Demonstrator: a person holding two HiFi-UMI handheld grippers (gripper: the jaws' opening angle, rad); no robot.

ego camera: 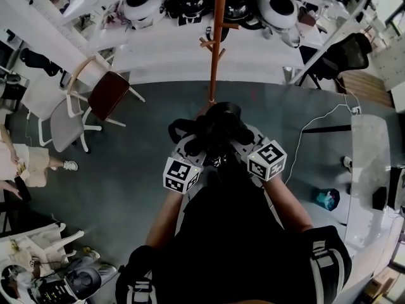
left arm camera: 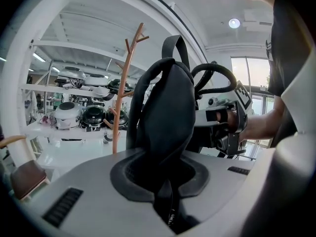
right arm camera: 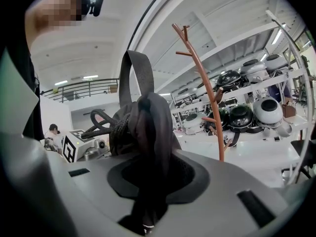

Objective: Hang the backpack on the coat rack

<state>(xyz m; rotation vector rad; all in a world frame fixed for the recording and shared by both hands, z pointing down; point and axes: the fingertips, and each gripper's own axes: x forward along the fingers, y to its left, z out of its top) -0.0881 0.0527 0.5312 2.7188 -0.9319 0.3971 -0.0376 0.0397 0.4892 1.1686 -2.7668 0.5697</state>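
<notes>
Left gripper (left arm camera: pixel 165 181) and right gripper (right arm camera: pixel 148 181) are both clamping the black backpack (ego camera: pixel 218 128) near the coat rack (ego camera: pixel 217 43); the next move is probably raising its top loop (right arm camera: pixel 134 70) onto a peg (right arm camera: pixel 182 54).

from your head view the backpack (ego camera: pixel 216 126) covers the jaws of both grippers. the coat rack (ego camera: pixel 217 43) runs off the top edge, so its upper pegs are cut away, and its foot is lost behind the backpack. looking along the left gripper (left arm camera: pixel 167 191) and the right gripper (right arm camera: pixel 147 191), black fabric fills each gap and hides the pads. a person (ego camera: pixel 19 163) at the left edge is cut off.
</notes>
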